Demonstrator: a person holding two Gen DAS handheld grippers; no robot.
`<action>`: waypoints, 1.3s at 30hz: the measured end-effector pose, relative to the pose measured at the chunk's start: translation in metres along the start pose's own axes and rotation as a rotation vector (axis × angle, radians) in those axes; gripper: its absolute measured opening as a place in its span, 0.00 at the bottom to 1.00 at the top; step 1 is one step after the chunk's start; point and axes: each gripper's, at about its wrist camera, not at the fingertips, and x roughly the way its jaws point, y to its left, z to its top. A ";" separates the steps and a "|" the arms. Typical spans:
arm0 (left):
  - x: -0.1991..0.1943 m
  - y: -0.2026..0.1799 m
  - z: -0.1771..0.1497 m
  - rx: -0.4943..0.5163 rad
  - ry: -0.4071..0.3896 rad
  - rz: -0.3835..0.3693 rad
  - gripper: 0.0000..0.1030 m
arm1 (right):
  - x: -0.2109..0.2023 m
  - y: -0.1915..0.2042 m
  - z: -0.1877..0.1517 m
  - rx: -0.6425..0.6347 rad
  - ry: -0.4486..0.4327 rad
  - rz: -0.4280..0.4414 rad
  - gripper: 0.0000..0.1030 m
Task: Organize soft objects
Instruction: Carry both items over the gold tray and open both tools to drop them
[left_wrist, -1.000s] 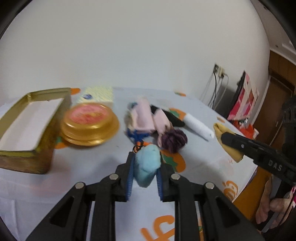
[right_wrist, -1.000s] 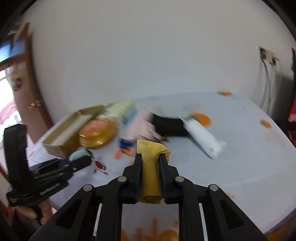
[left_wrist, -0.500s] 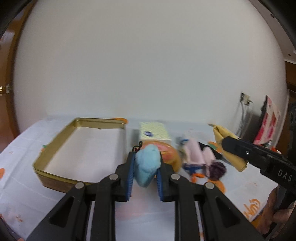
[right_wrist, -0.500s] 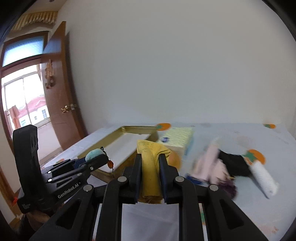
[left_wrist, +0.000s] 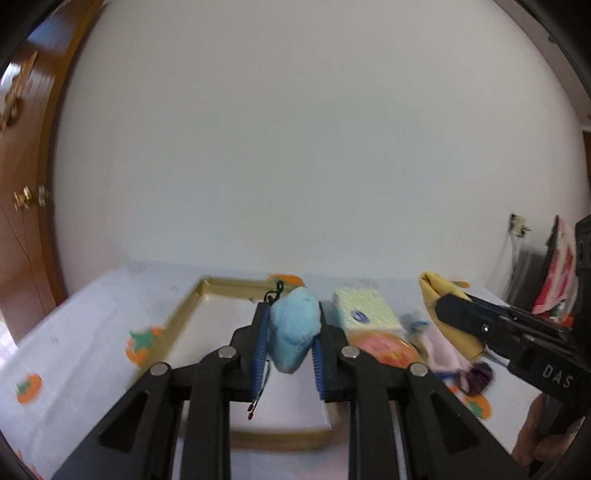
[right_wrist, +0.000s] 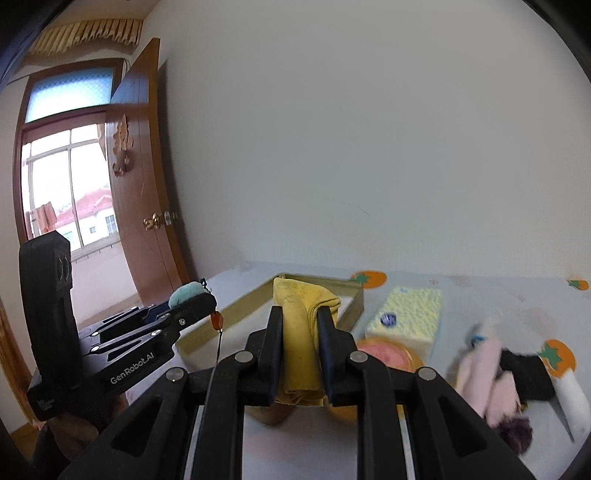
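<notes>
Now the left gripper (left_wrist: 290, 341), pinching a blue plush toy (left_wrist: 294, 330), has swung from the pile of soft things to above the gold tin (left_wrist: 184, 314). Beside it, the right gripper (right_wrist: 301, 345) clamps a yellow cloth (right_wrist: 299, 325), probably also bound for the tin.

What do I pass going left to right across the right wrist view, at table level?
Left gripper with blue plush → gold tin → yellow cloth in right gripper → tissue pack → pink cloth → white roll.
</notes>
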 end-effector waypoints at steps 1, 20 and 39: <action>0.007 0.002 0.007 0.004 -0.008 0.016 0.19 | 0.005 -0.001 0.002 -0.002 -0.008 -0.004 0.19; 0.148 0.065 0.015 -0.127 0.182 0.204 0.19 | 0.191 -0.017 0.016 0.164 0.124 -0.046 0.20; 0.102 0.073 0.012 -0.225 -0.061 0.388 1.00 | 0.159 -0.027 0.019 0.195 -0.019 -0.053 0.68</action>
